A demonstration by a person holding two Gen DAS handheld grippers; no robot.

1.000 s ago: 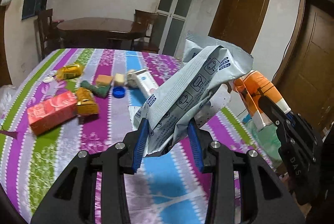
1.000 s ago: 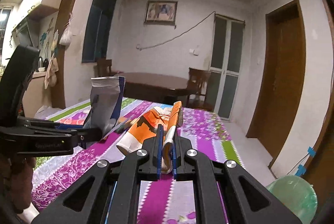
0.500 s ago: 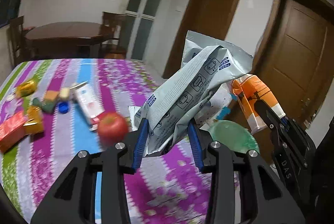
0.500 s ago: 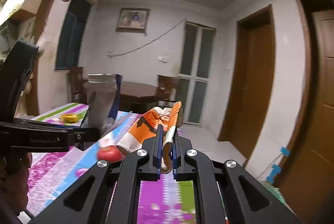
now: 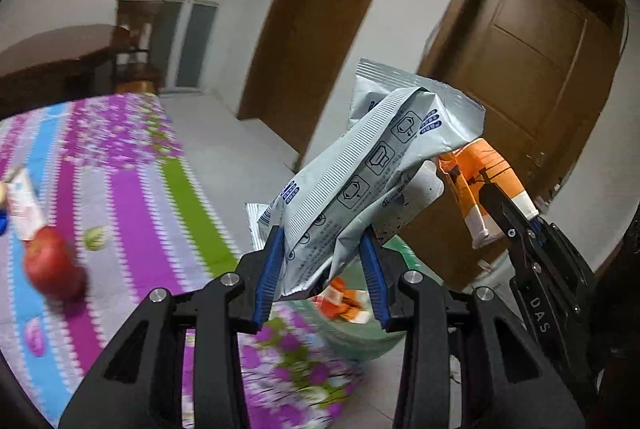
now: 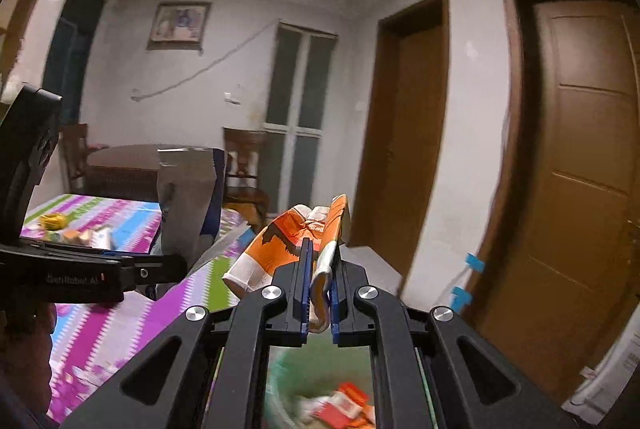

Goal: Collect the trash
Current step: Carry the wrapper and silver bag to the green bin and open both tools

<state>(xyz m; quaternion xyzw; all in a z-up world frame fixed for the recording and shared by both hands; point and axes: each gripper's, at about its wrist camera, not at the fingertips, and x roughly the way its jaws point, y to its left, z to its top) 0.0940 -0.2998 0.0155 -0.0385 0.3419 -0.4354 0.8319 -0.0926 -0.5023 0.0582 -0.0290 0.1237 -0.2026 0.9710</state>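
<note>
The left claw (image 5: 324, 269) grips the grey pouch (image 5: 376, 165); the right claw (image 6: 319, 299) clamps the orange wrapper (image 6: 296, 241). The green bin (image 6: 344, 389) lies directly below both, nearer the right claw.

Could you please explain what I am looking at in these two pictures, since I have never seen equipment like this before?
There is no robot arm here: a person holds a two-finger gripper in each hand, and each gripper carries a fisheye camera looking forward along its fingers.

One picture is from the left gripper, which is clamped on a crumpled grey foil bag. The other is from the right gripper, pinching an orange and white wrapper.

To the left is a table with a striped floral cloth; a red apple lies on it. Below the grippers, a green bin already holds some blurred orange scraps.
</note>
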